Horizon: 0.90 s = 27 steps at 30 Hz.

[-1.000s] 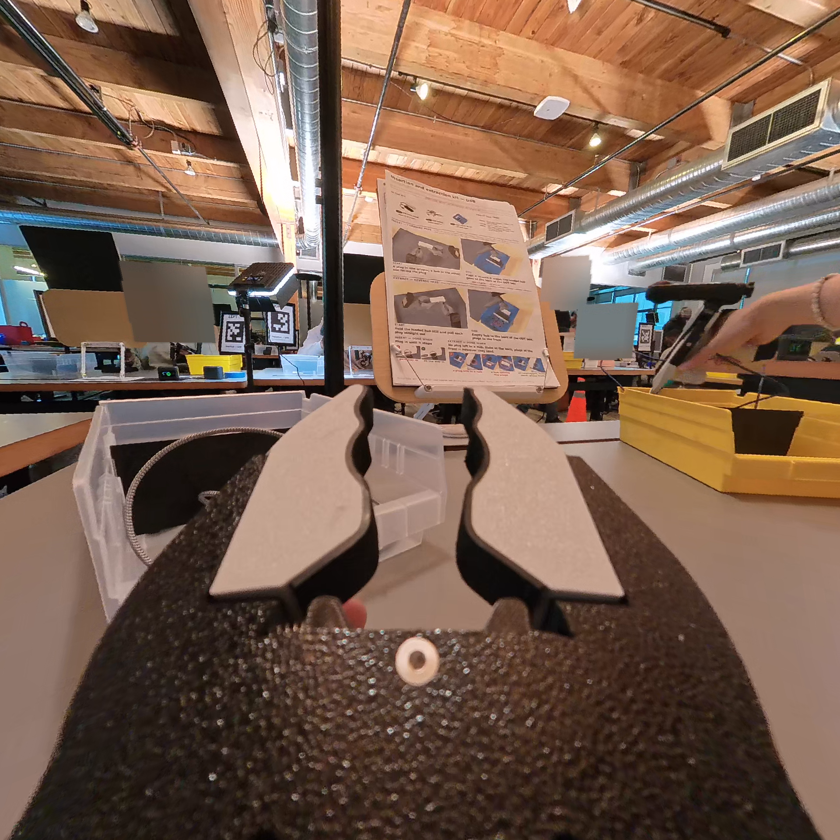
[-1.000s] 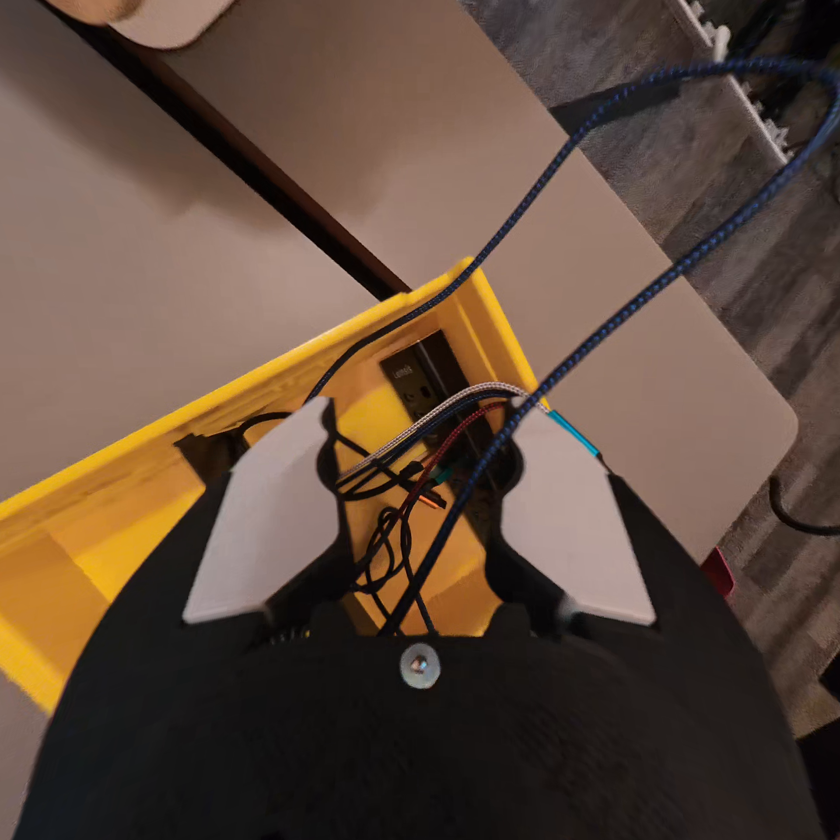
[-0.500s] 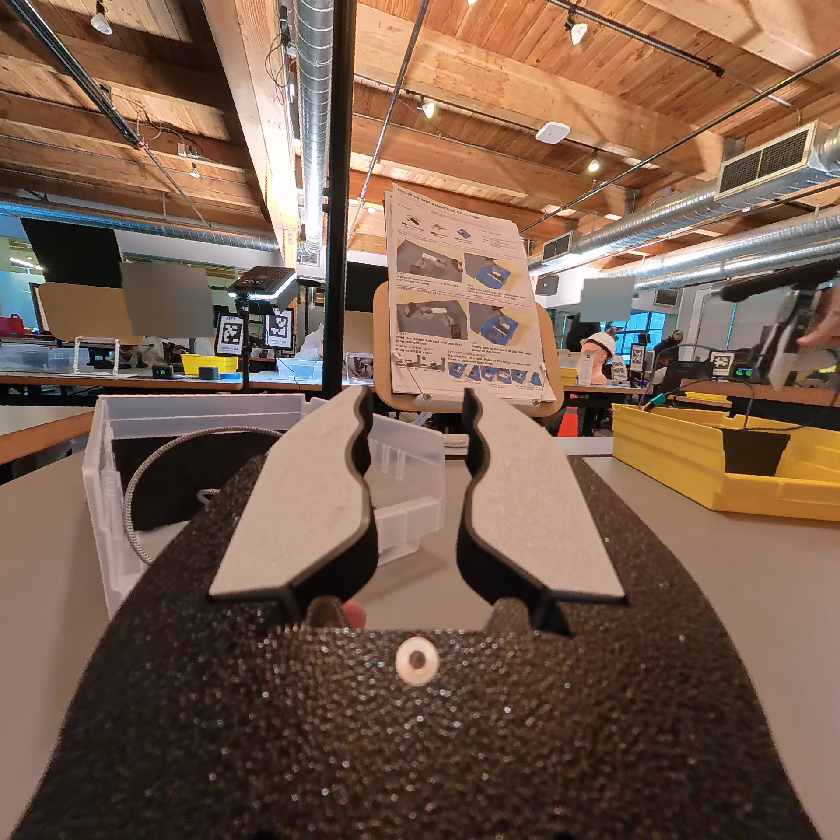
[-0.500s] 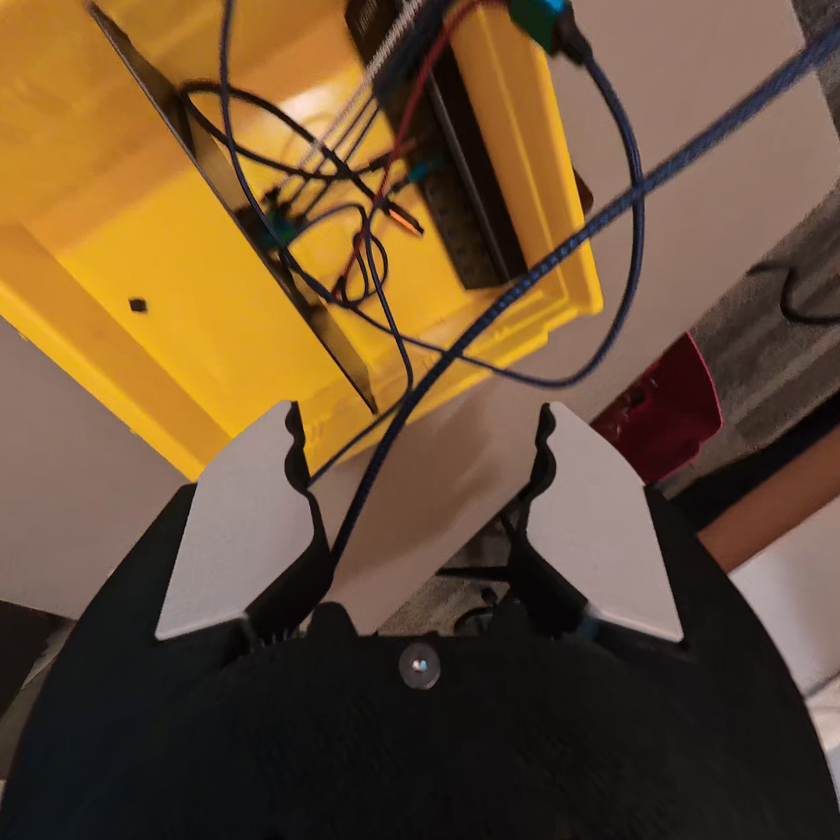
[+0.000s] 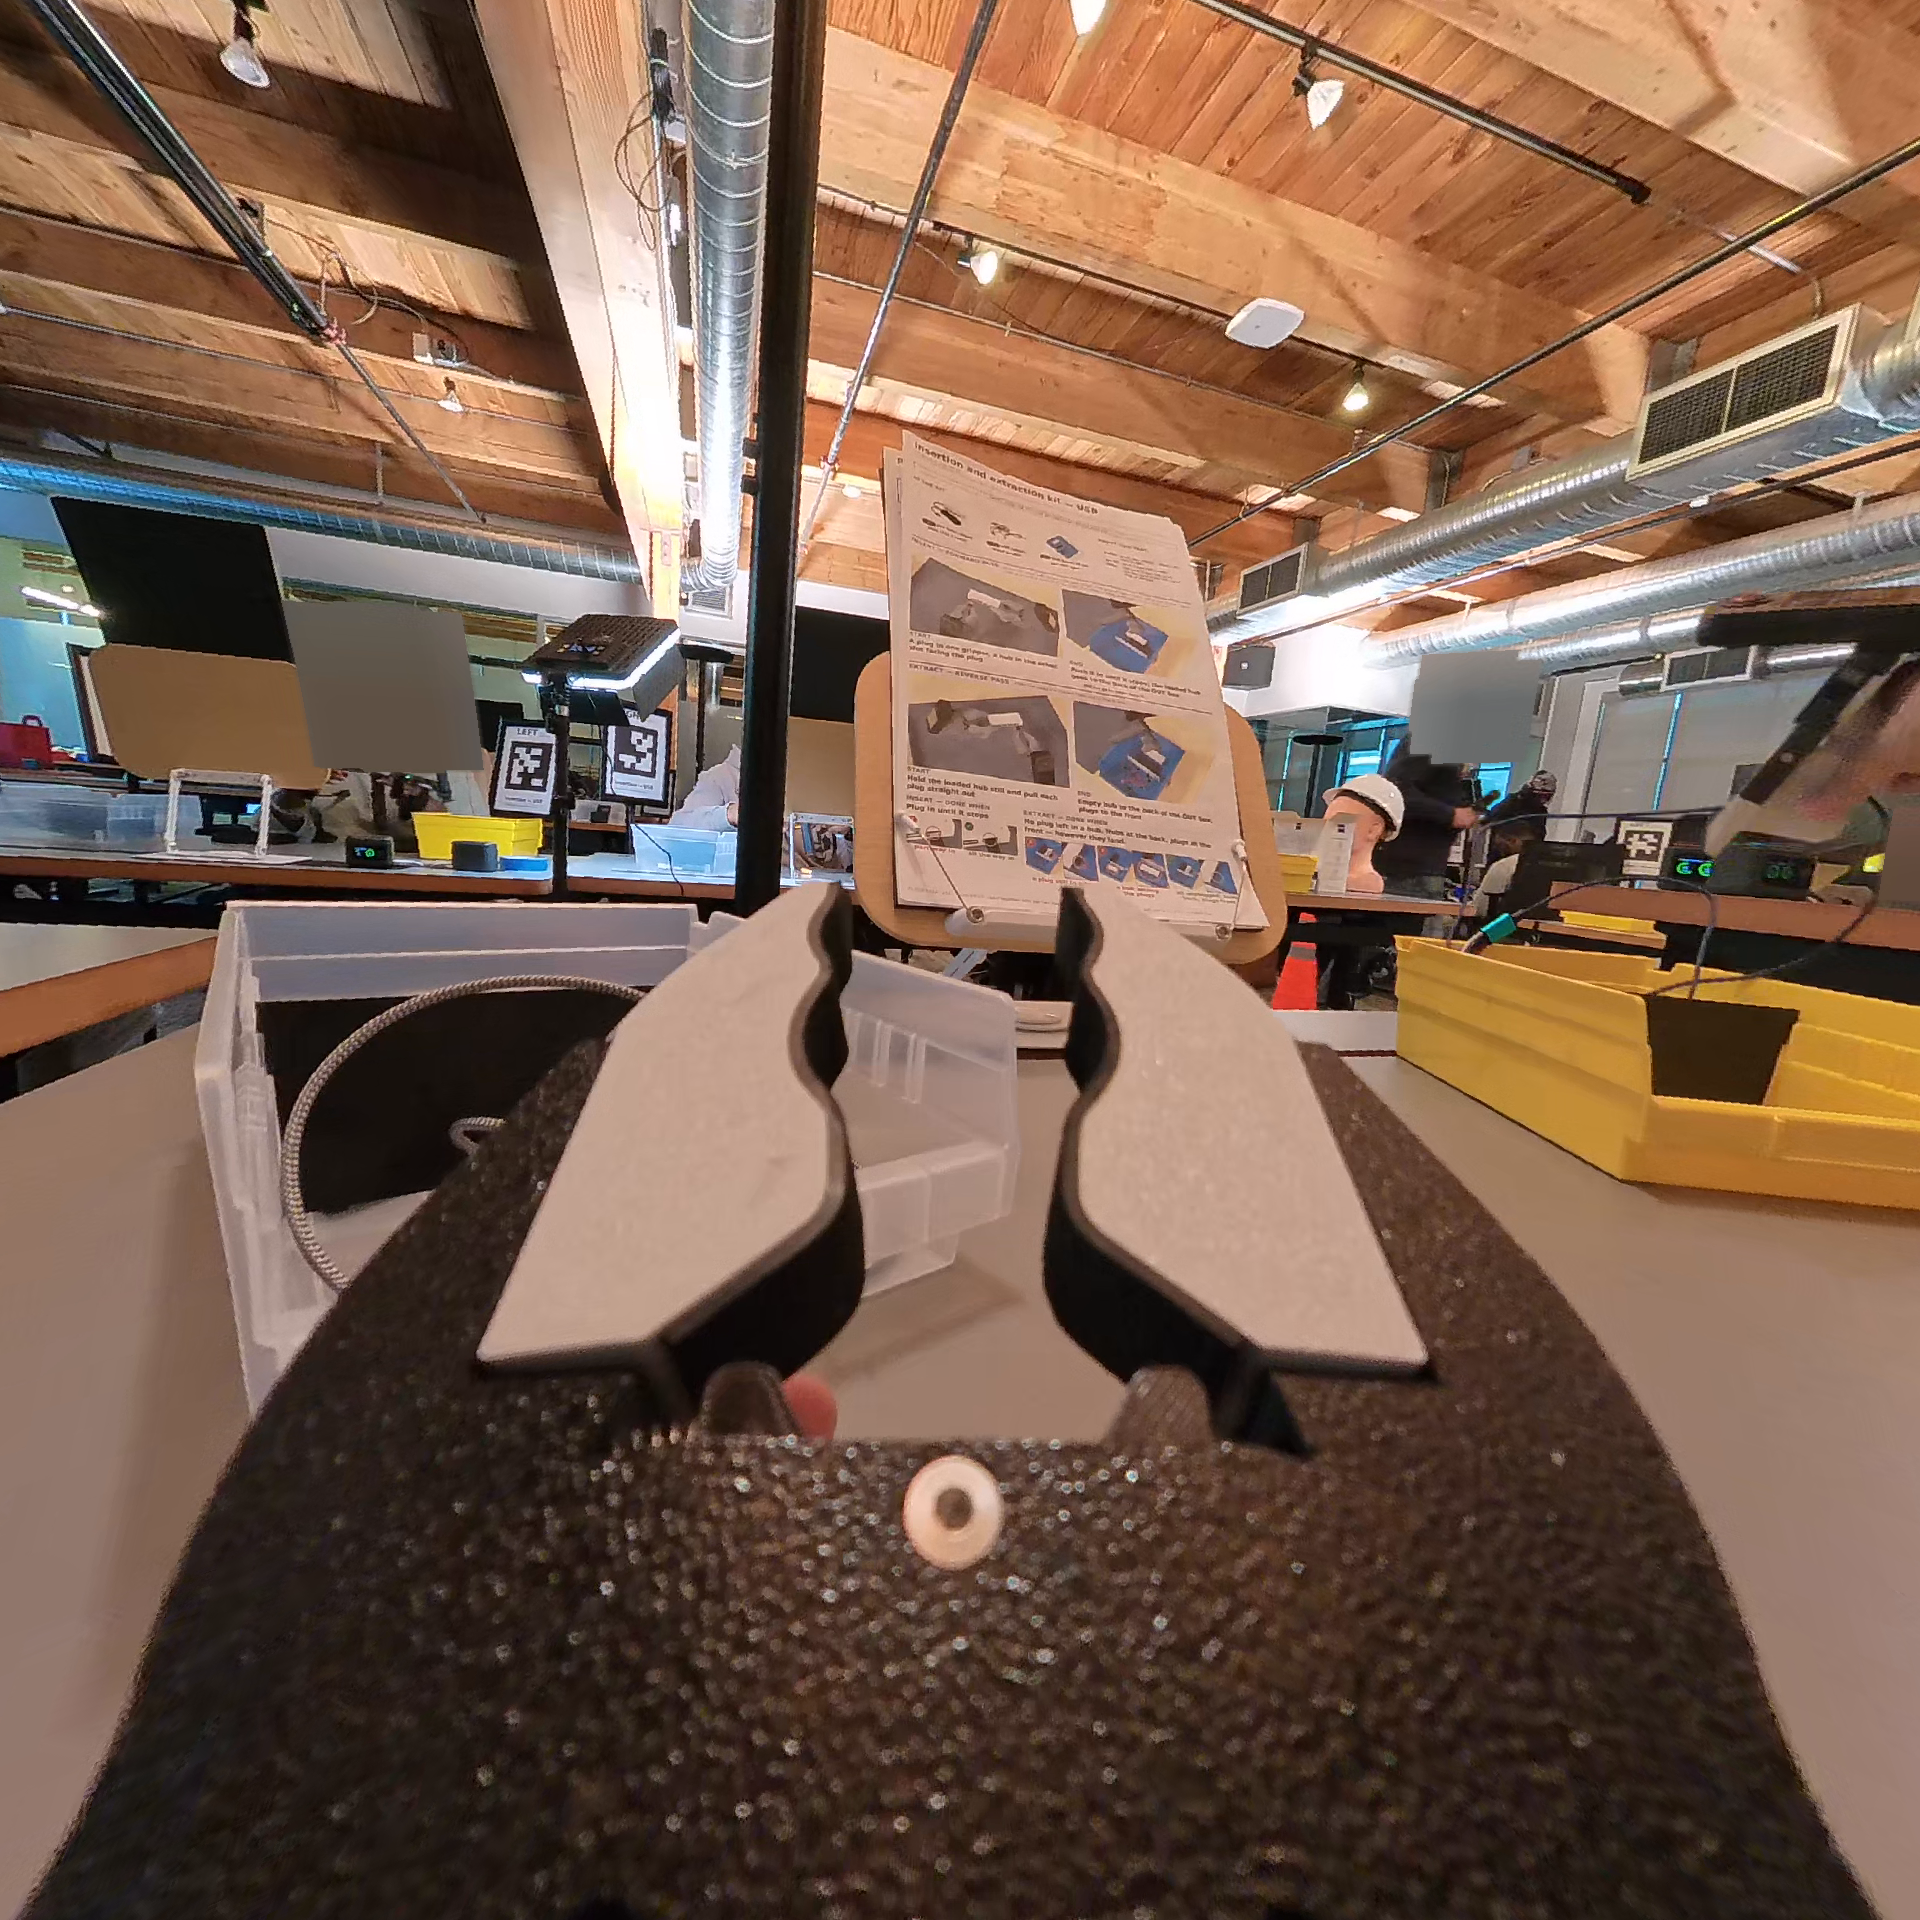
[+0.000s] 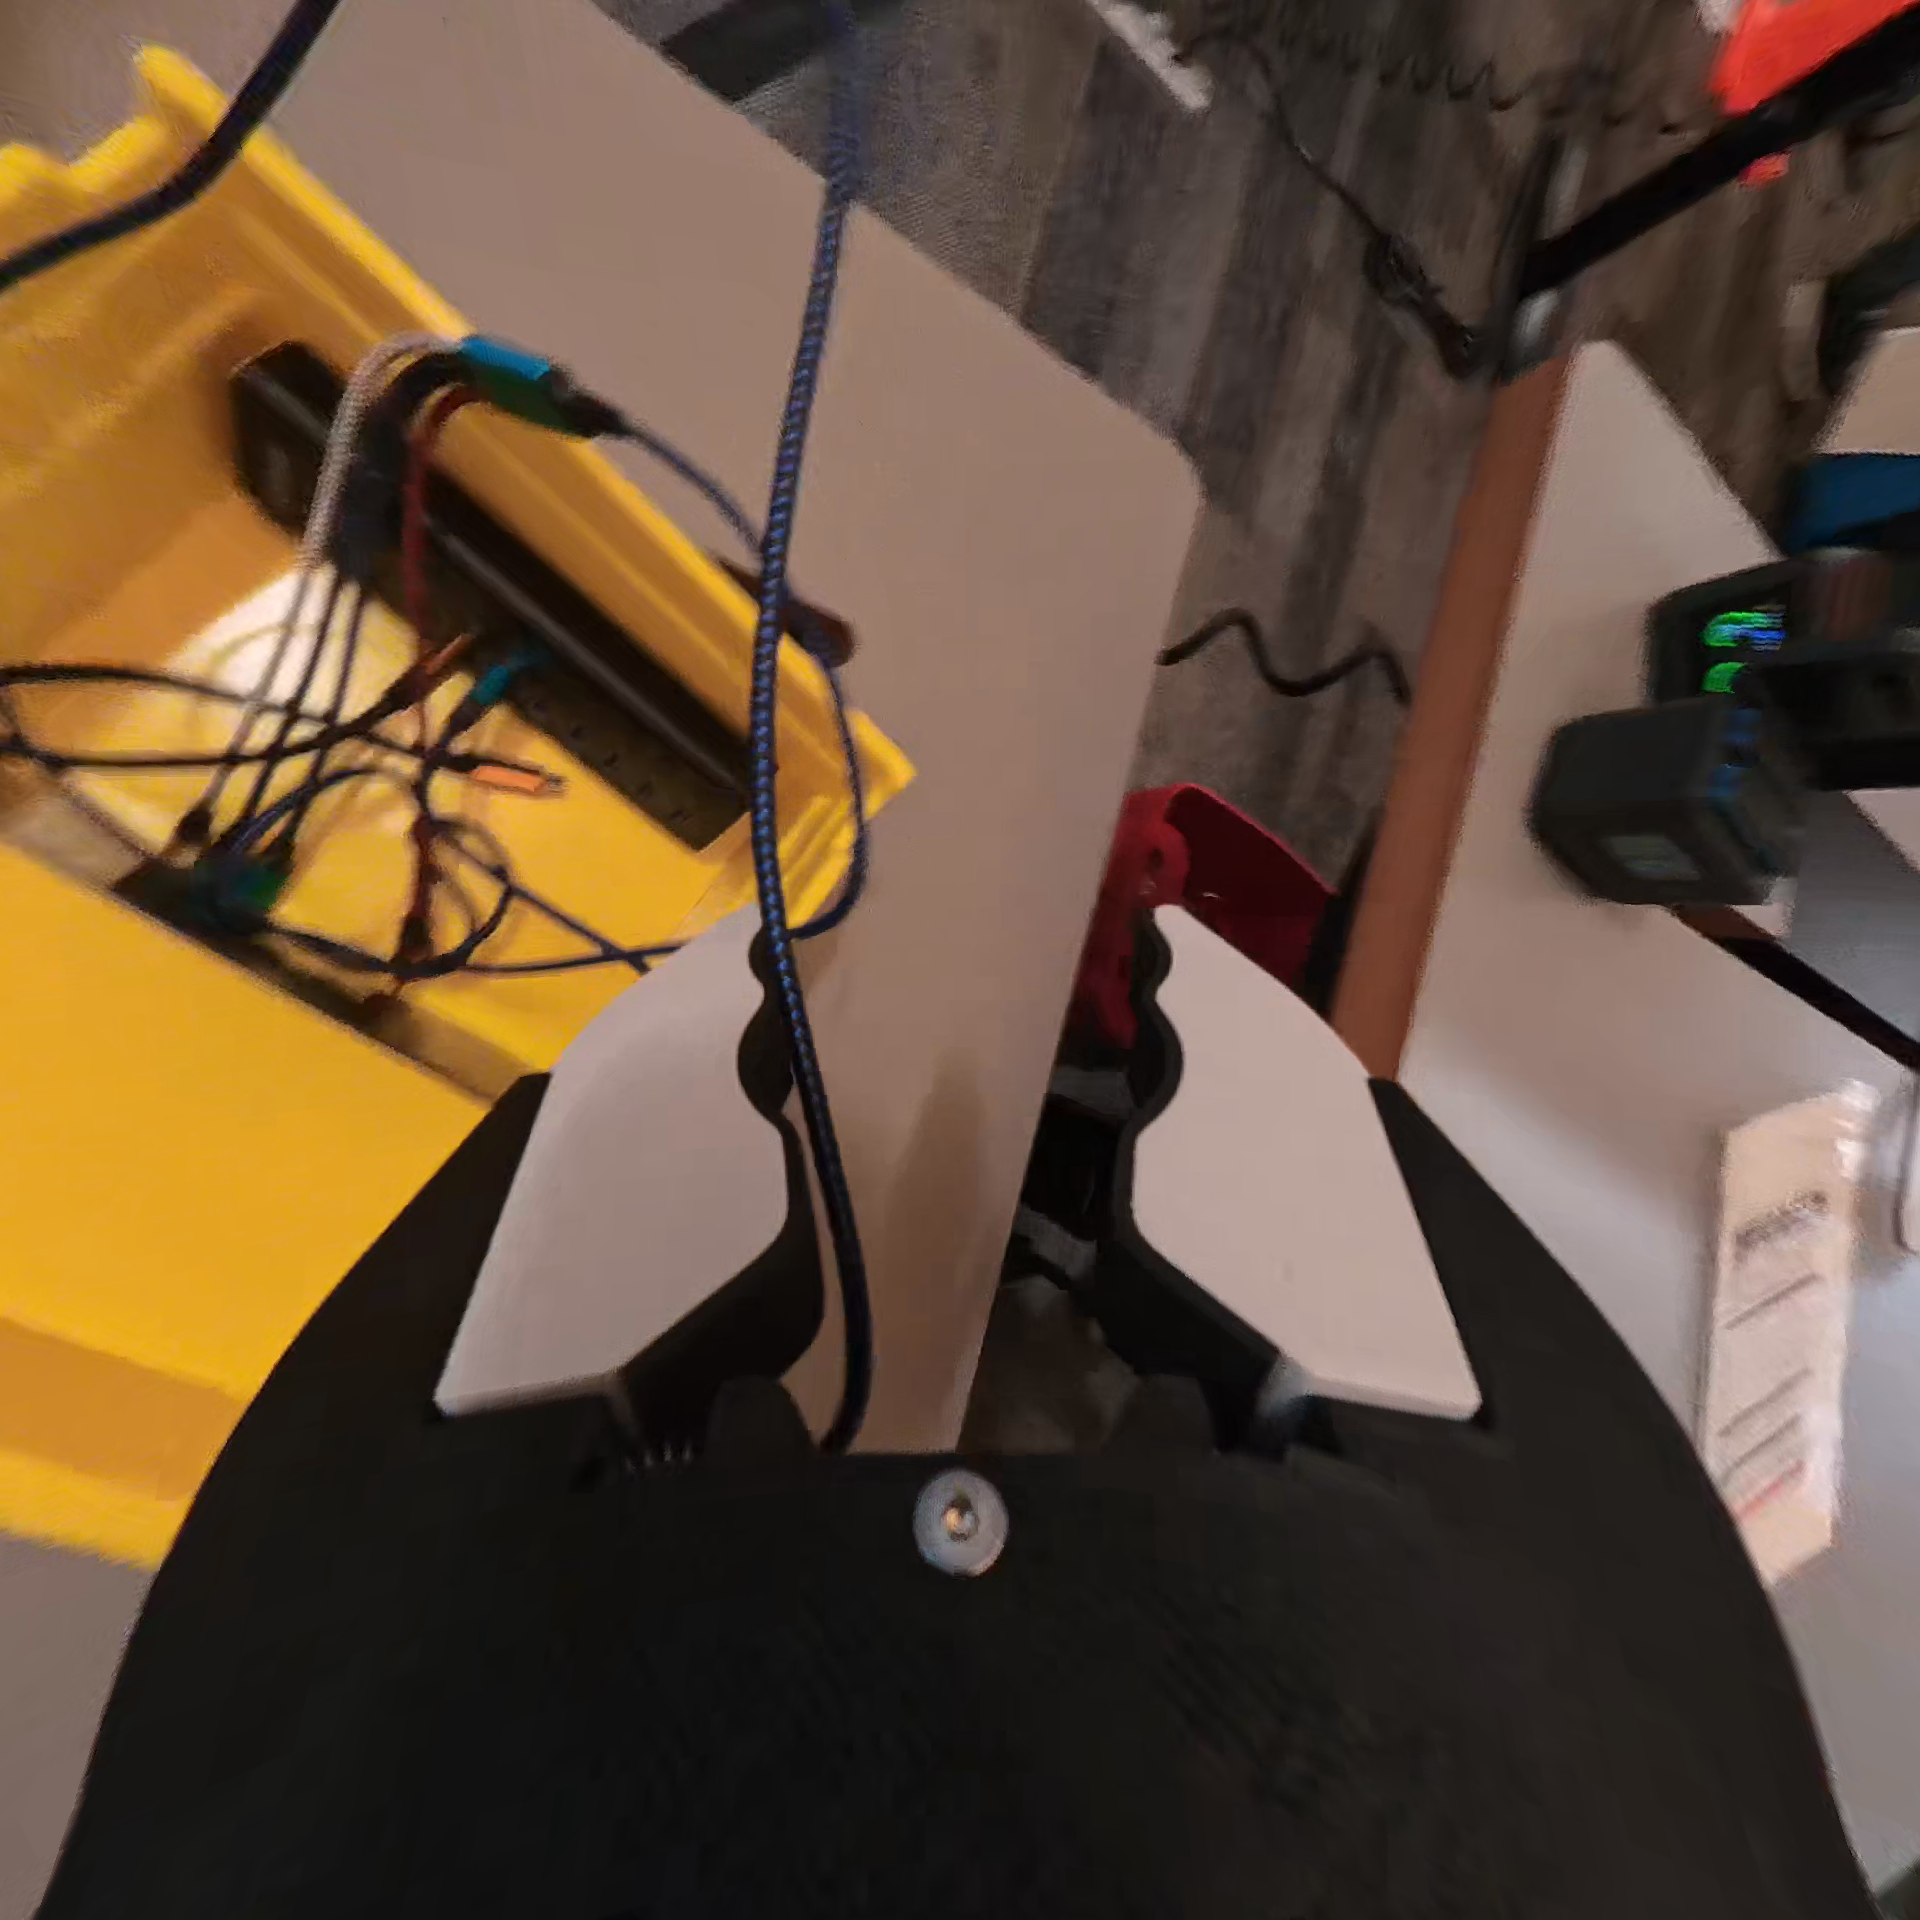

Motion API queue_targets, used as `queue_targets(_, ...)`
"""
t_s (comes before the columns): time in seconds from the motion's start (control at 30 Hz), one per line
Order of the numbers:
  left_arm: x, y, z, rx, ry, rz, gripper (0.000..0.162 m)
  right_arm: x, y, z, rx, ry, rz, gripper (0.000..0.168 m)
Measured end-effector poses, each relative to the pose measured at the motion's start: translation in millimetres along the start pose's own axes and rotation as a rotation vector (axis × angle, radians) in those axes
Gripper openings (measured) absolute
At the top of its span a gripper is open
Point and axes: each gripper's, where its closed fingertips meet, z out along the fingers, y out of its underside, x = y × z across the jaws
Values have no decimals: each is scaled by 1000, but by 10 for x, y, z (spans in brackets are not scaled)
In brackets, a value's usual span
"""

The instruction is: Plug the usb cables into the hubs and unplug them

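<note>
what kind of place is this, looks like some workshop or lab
Probably a shared lab or workshop in a converted industrial loft: exposed wooden ceiling beams and metal ducts overhead, rows of long work tables holding bins and gear, and an instruction sheet propped on a stand beside a yellow bin.

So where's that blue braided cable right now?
In the right wrist view, the blue braided cable hangs between the open right gripper fingers, beside the yellow bin.
</note>
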Motion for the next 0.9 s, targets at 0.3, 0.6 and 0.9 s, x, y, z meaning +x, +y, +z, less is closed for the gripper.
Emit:
queue_targets(0.3, 37, 18, 19, -10, 14, 9, 38, -436, -167, 155, -40, -442, 542, 67)
queue_targets(0.6, -35, -7, 1, 12, 0, -44, 39, -979, 519, -298, -162, -351, -70, 87)
queue_targets(0.9, -57, -18, -4, 29, 2, -87, 39, -1750, 819, -701, 174, -292, -227, 82)
